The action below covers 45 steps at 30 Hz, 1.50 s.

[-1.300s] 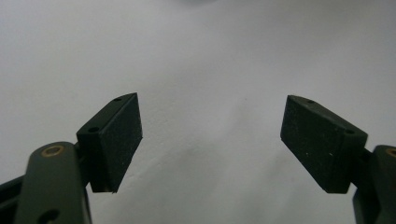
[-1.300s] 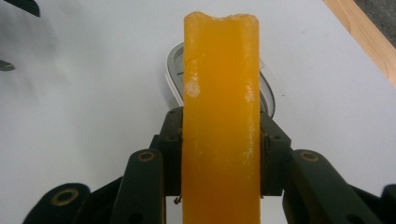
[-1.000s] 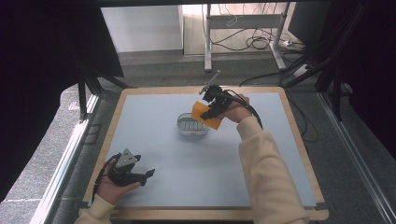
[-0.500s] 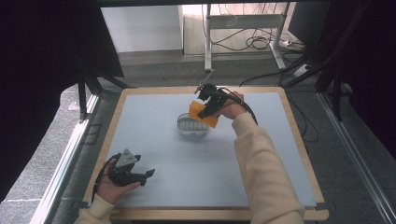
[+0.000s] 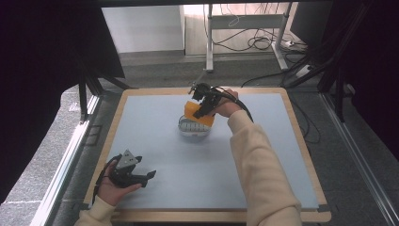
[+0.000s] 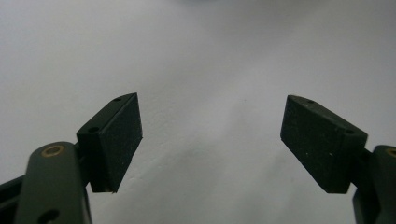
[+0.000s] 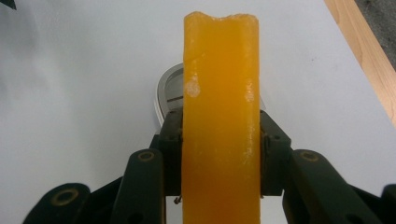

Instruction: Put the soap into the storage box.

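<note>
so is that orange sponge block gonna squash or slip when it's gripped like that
The orange sponge block probably gives a little: the right gripper is shut on it across its narrow width, yet its sides look straight. Its rough, pitted face suggests it won't slip easily. It is likely light, since it juts far past the pads above the metal dish without sagging.

Left tool (image 5: 149,175) jaws apart, right tool (image 5: 201,109) clamped, arm outstretched

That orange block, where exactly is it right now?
The orange block is clamped in the right gripper, held just above the small metal dish near the far middle of the table in the high view.
</note>
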Available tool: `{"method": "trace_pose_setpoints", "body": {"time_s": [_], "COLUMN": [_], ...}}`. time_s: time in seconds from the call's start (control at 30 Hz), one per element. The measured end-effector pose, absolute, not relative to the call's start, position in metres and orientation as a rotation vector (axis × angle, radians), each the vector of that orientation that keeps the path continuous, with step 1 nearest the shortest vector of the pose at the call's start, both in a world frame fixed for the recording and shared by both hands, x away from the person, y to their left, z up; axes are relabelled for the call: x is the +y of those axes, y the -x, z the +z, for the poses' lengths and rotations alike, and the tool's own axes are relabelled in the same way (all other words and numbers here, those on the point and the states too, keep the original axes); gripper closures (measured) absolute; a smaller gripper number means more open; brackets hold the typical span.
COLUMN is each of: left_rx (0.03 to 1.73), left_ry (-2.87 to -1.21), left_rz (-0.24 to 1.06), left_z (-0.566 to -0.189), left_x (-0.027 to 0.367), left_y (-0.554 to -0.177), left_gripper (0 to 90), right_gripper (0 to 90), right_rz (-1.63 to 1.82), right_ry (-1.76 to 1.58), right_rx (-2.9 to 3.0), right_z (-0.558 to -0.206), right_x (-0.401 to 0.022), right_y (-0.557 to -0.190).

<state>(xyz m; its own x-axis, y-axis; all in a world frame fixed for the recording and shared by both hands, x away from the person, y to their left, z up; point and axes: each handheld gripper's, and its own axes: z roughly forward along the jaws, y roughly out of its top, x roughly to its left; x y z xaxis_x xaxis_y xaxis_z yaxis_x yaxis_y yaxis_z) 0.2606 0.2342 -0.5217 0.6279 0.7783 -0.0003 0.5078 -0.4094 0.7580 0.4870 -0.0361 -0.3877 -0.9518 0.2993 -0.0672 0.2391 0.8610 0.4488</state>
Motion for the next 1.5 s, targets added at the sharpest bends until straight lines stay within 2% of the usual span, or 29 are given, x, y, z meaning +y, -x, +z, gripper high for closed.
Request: {"method": "trace_pose_setpoints", "body": {"time_s": [0.5, 1.5], "left_rx": [1.005, 1.011], "left_ry": [-2.104, -2.107], "left_rz": [0.457, 0.447], "left_z": [-0.523, -0.525], "left_x": [0.233, 0.235], "left_y": [-0.261, -0.263], "left_gripper": [20.4, 20.4], "right_gripper": [61.5, 61.4], "right_rz": [0.664, 0.520], "right_ry": [-0.374, -0.220], "right_rx": [2.929, 3.018], "right_z": [-0.398, -0.439], "right_x": [-0.026, -0.007], "right_y": [-0.497, -0.517]}}
